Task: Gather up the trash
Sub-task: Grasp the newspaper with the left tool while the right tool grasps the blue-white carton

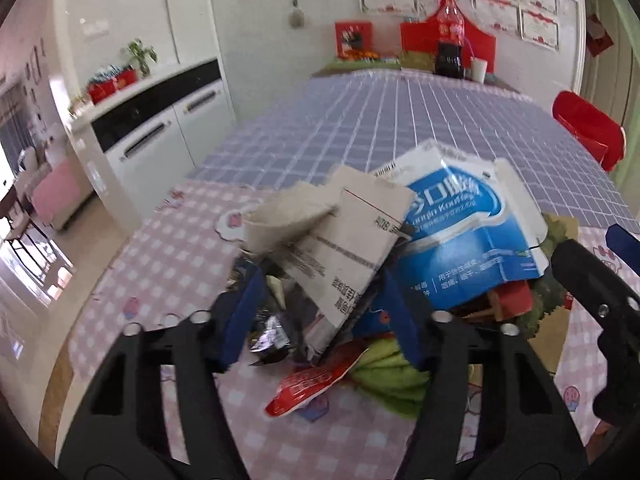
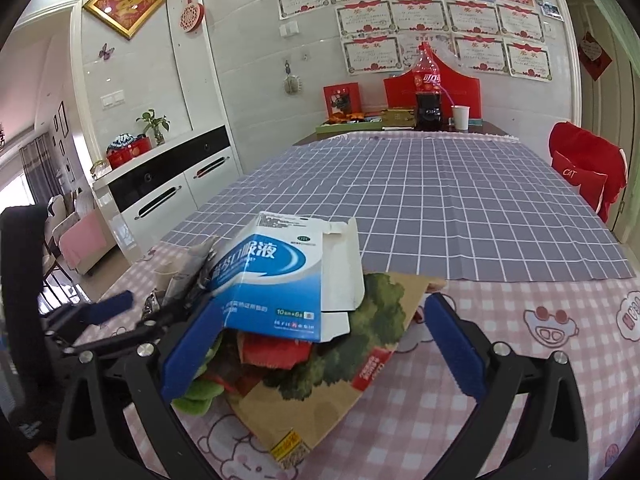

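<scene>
trash pile (image 1: 360,264) btwn both fingers | l half-open, r wide, no grip

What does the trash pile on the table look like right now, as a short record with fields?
surface: table with a pink checked cloth, purple grid cloth behind
pile top: blue and white box, opened flaps
under it: brown paper bag printed with greenery
left side: grey cardboard
near edge: red wrapper
left claw: around the grey cardboard, grip unclear
right claw: open, astride the pile
</scene>
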Motion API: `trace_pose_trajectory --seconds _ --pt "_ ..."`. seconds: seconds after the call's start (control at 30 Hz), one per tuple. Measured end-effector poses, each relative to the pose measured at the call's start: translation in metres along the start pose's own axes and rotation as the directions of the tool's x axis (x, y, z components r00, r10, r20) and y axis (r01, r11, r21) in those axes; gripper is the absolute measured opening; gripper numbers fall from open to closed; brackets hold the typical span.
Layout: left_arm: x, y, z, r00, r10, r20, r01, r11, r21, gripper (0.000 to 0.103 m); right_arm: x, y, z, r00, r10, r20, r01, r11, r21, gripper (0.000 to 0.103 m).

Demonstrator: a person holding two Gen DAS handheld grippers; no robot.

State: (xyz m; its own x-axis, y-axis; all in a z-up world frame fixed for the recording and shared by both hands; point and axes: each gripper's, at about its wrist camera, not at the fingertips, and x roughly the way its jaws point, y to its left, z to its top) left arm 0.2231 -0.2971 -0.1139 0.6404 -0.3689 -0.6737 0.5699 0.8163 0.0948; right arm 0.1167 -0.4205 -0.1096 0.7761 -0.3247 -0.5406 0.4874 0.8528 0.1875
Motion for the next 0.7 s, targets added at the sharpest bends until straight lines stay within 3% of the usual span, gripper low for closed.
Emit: trace_pose_trajectory --seconds 0.03,0.1,0.2,0.33,0.57,0.7 --pt "0.005 0.001 0.001 1.000 -0.004 -0.009 0.004 1.000 -0.008 0.047 0.004 0.000 0.000 1.000 0.006 -0.007 -0.006 1.000 0.003 0.099" --pt "0.012 0.002 0.004 0.999 -0.027 -0.025 0.027 0.999 -0.027 0.020 0.010 0.001 0.001 1.000 0.008 -0.015 -0.008 1.000 0.003 0.099" --pt "0.008 0.005 0.005 0.999 -0.042 0.012 0.042 0.998 -0.046 0.007 0.014 0.002 0.000 1.000 0.018 -0.022 -0.018 1.000 0.005 0.099" --pt "-0.015 0.017 0.009 0.989 -0.084 0.124 0.098 0.988 -0.117 0.004 0.011 0.002 0.000 0.999 0.052 -0.014 -0.051 0.998 0.028 0.099" --pt "-0.072 0.041 0.000 0.937 -0.156 0.312 0.231 0.948 -0.218 0.003 -0.010 0.013 -0.009 0.987 0.158 0.036 -0.161 0.982 0.102 0.099" --pt "-0.095 0.050 -0.011 0.915 -0.146 0.377 0.246 0.941 -0.233 0.003 -0.016 0.025 -0.017 0.968 0.247 0.039 -0.250 0.957 0.149 0.098"
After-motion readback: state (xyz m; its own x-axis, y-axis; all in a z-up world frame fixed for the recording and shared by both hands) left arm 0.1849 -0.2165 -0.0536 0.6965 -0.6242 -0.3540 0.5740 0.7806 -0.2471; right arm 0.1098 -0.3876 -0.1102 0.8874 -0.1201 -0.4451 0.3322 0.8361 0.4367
